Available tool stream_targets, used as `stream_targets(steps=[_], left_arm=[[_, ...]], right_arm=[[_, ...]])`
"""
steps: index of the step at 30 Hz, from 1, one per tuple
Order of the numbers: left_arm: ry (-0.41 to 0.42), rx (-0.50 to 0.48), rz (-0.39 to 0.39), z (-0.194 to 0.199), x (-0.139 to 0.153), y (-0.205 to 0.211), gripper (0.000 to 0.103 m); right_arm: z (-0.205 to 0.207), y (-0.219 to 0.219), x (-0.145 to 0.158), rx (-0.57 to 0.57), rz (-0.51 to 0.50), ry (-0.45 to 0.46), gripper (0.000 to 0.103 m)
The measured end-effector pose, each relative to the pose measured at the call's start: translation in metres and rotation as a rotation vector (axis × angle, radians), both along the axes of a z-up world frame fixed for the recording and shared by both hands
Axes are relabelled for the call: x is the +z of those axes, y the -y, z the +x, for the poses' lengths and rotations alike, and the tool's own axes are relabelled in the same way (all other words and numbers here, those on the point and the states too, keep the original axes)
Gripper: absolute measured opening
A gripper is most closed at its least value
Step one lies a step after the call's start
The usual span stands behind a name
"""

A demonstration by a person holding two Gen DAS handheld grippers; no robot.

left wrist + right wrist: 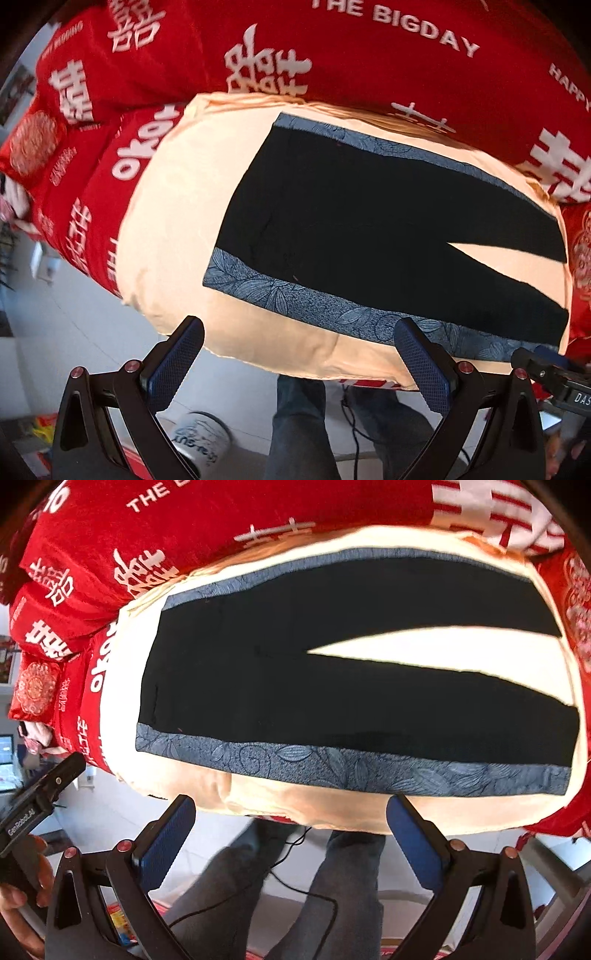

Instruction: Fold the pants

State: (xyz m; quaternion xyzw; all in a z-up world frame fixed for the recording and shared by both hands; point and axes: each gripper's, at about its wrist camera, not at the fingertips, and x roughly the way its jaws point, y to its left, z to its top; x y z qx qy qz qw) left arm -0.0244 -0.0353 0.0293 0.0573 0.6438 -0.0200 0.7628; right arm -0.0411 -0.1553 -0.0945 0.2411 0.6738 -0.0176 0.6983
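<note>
Lying flat and unfolded, legs apart, on cream sheet (177,206) over red bed: black pants with blue leaf-patterned side stripes (351,214) (332,686). Hovering near, both wide and empty: left hand-held gripper (299,343), right hand-held gripper (291,812).

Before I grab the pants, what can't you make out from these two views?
- Pants fabric: black, folds and pockets lost in both views.
- Right gripper: only its tip in the left view, edge cuts it.
- Bucket writing: blurred, behind left fingers.

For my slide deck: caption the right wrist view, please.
Open right gripper hovers before black pants spread flat on a cream sheet.
</note>
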Motion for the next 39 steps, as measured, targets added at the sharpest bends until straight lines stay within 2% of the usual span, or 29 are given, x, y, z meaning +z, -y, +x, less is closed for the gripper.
stream_targets(steps=[5, 9, 11, 15, 20, 24, 31, 33, 35, 37, 39], left_arm=[[-0.03, -0.017, -0.019, 0.014, -0.047, -0.029, 0.103], [-0.065, -0.02, -0.058, 0.021, -0.089, -0.053, 0.103], [-0.092, 0.005, -0.106, 0.024, -0.108, -0.068, 0.103], [-0.085, 0.049, -0.223, 0.026, -0.134, -0.095, 0.103], [-0.11, 0.081, -0.323, 0.027, -0.178, -0.116, 0.103], [-0.125, 0.103, -0.384, 0.028, -0.194, -0.121, 0.103], [-0.155, 0.115, -0.473, 0.029, -0.198, -0.122, 0.103], [-0.202, 0.174, -0.574, 0.032, -0.201, -0.123, 0.103], [-0.213, 0.218, -0.65, 0.036, -0.2, -0.122, 0.103], [-0.199, 0.258, -0.698, 0.044, -0.2, -0.12, 0.103], [-0.19, 0.299, -0.708, 0.053, -0.203, -0.118, 0.103]], right_arm=[[0.001, -0.017, -0.026, -0.04, 0.1, 0.028, 0.103], [0.006, -0.045, -0.06, -0.072, 0.23, 0.054, 0.103], [0.01, -0.062, -0.08, -0.084, 0.306, 0.06, 0.103], [0.018, -0.101, -0.128, -0.138, 0.485, 0.07, 0.093], [0.019, -0.133, -0.188, -0.175, 0.544, 0.063, 0.091], [0.011, -0.133, -0.22, -0.27, 0.559, 0.089, 0.091], [0.024, -0.125, -0.216, -0.368, 0.66, 0.175, 0.088], [0.032, -0.12, -0.209, -0.409, 0.702, 0.202, 0.078], [0.039, -0.116, -0.194, -0.411, 0.745, 0.24, 0.071], [0.043, -0.112, -0.18, -0.389, 0.769, 0.274, 0.068], [0.046, -0.112, -0.166, -0.355, 0.769, 0.298, 0.068]])
